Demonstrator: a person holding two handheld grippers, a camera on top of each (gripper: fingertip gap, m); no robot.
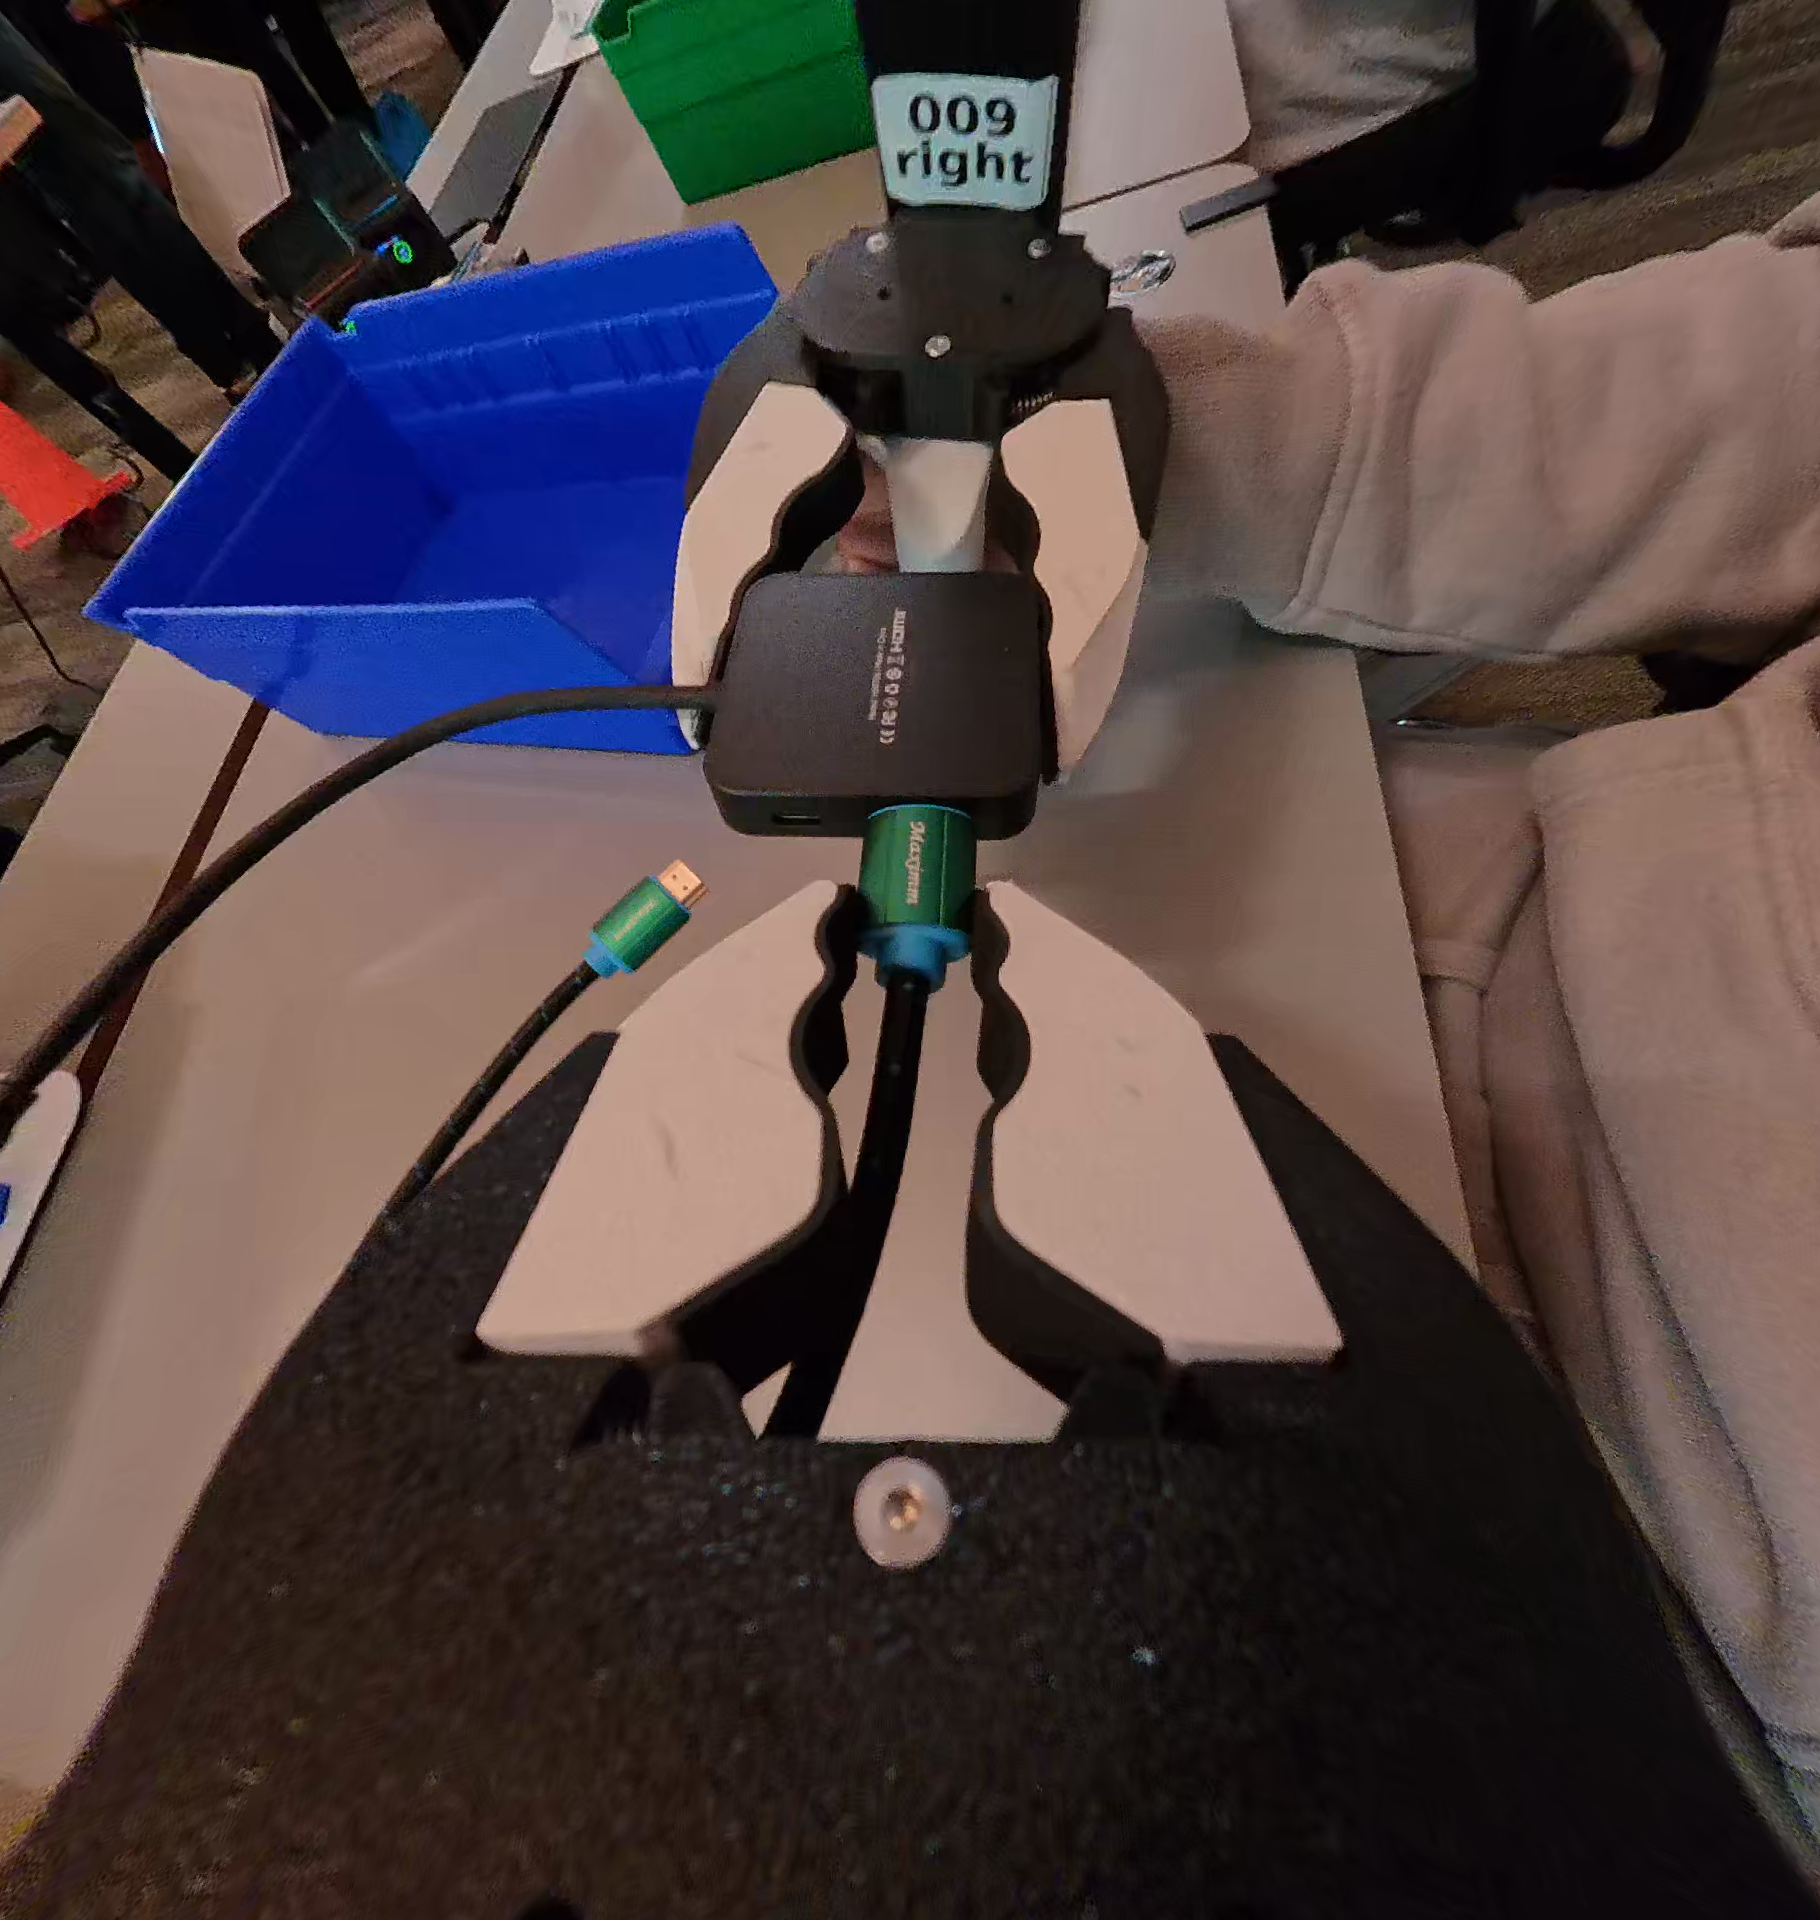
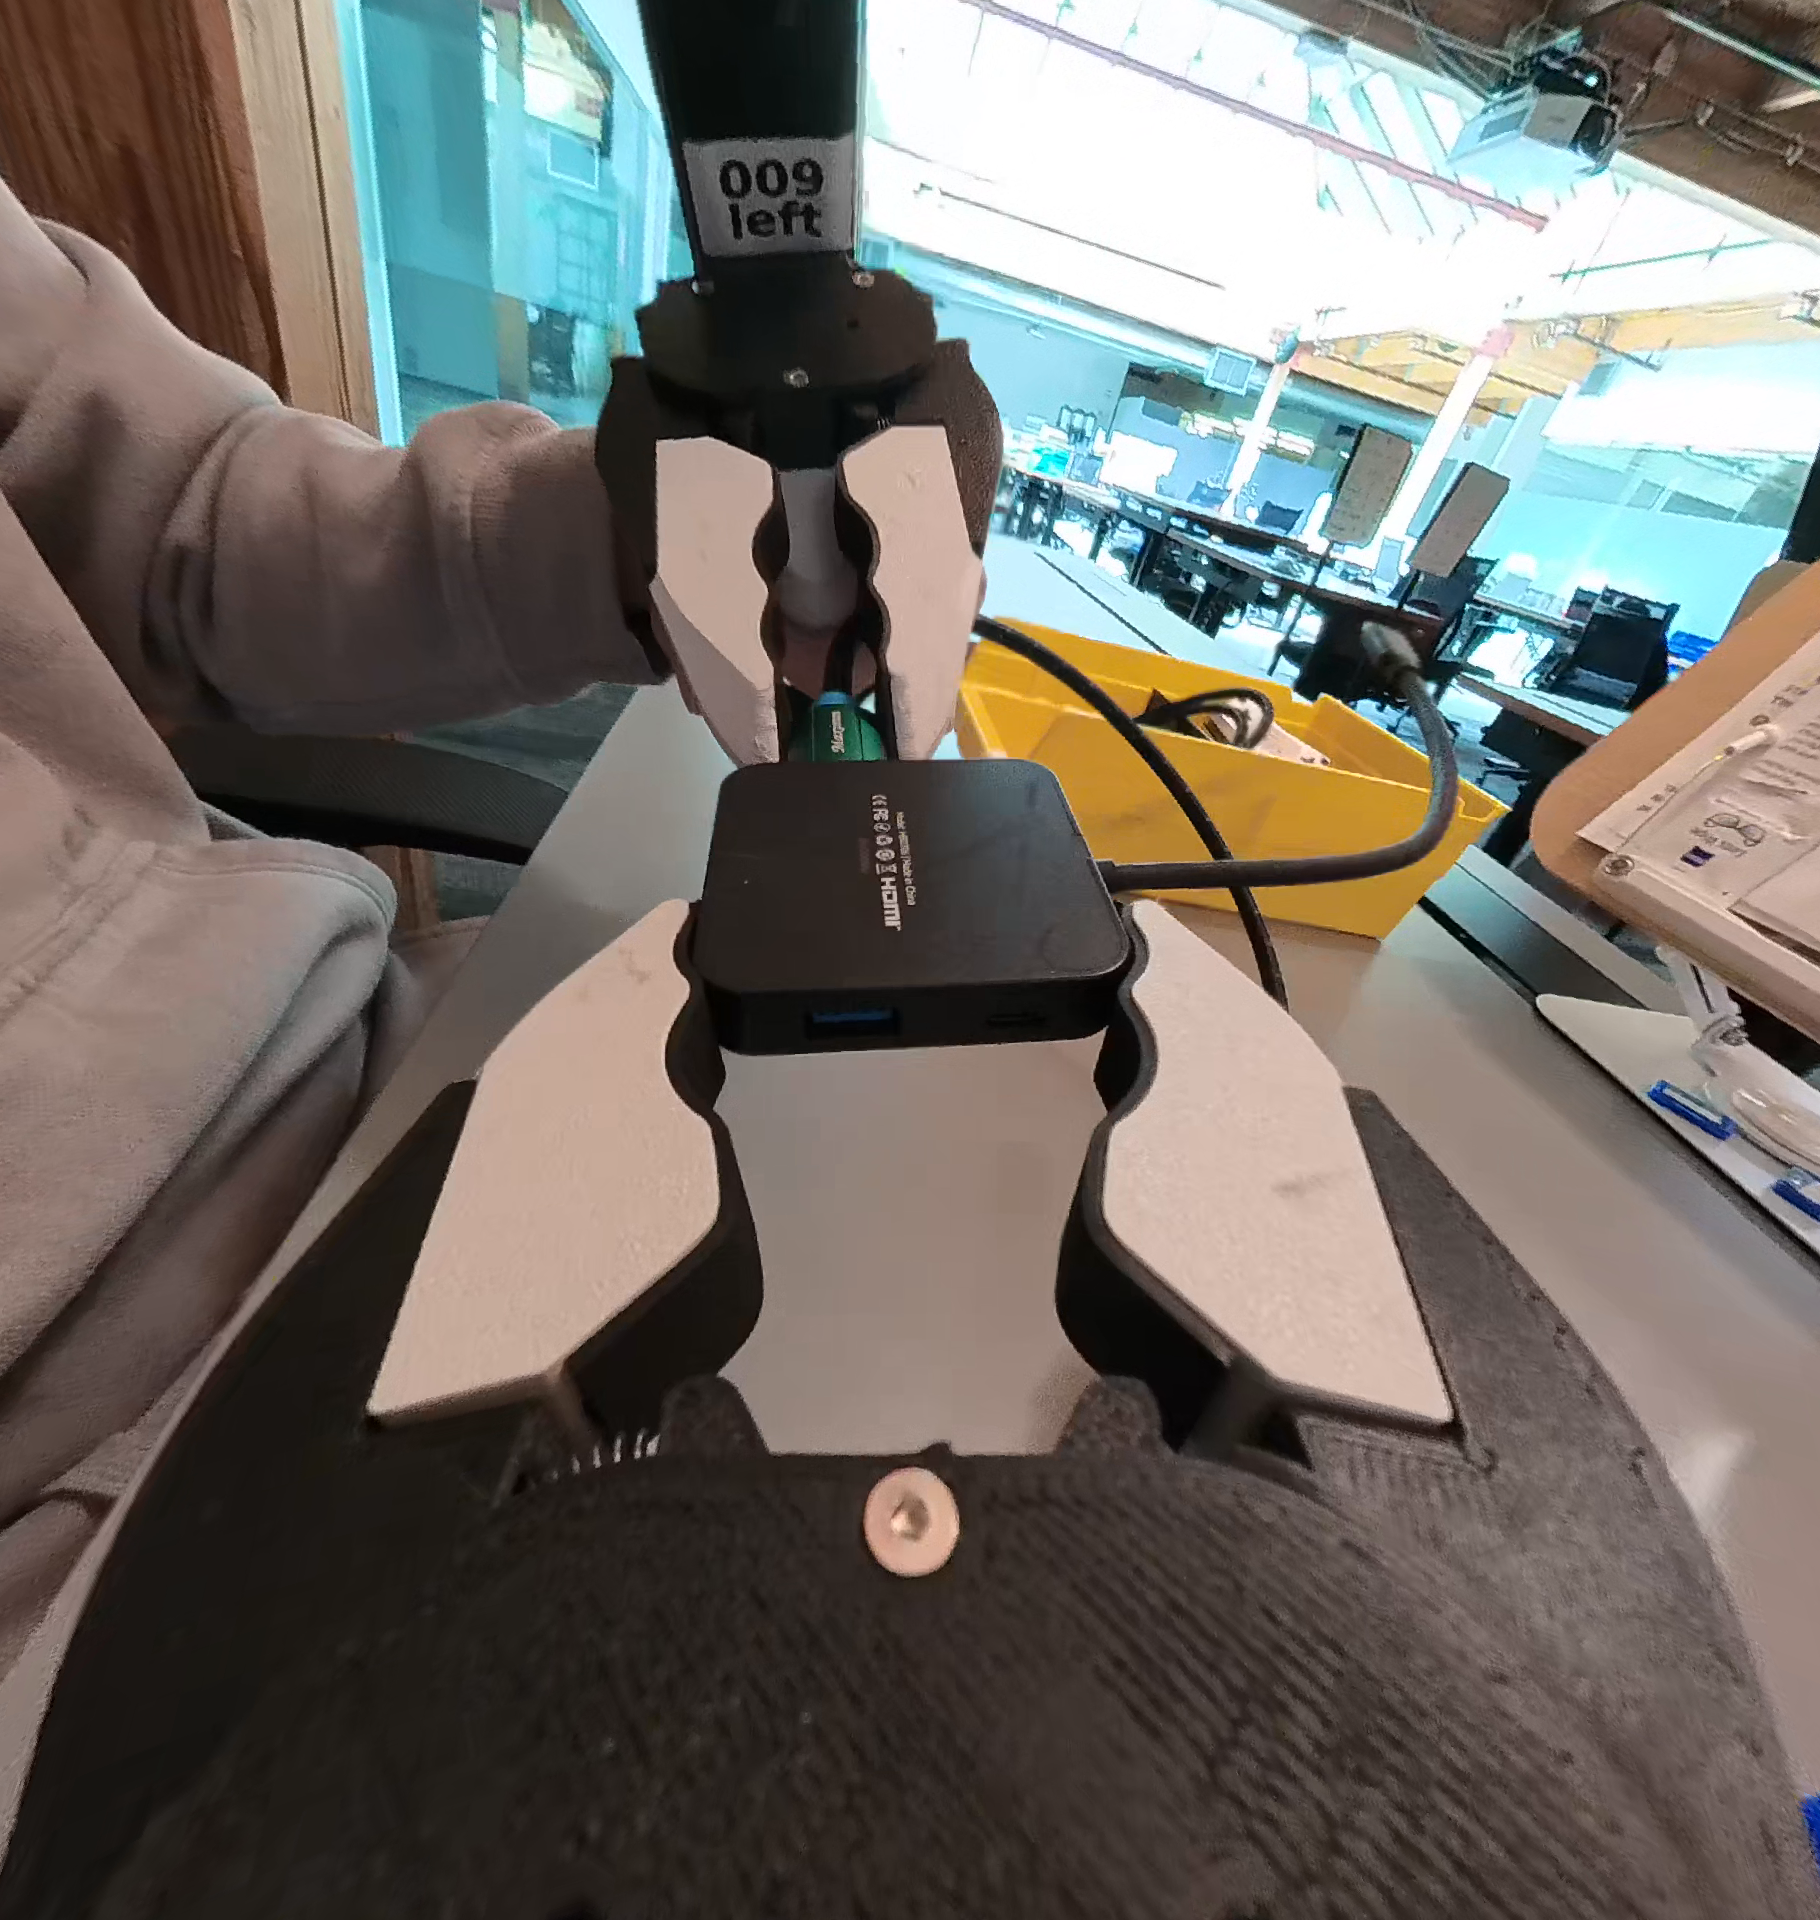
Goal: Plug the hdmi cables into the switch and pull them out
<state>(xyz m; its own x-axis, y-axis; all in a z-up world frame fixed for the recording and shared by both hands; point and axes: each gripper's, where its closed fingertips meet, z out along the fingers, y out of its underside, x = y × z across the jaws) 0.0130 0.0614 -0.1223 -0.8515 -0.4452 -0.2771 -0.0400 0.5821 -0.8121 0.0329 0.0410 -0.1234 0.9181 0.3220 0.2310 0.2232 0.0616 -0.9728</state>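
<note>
The left tongs [image 1: 914, 920] squeeze the green plug [image 1: 914, 873], which sits in the side of the black switch [image 1: 875, 696]. The right tongs [image 2: 911, 966] hold the switch by its two sides, just above the pale surface [image 1: 449, 935]. A second green plug [image 1: 644, 920] lies loose beside a blue bin [image 1: 449, 520].

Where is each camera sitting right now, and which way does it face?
Left wrist view: on the left claw, looking along its fingers at the green plug seated in the switch; a sleeve shows.
Right wrist view: on the right claw, which grips the switch, facing the left claw.
Shared: switch, plug, both claws, facing each other.
</note>
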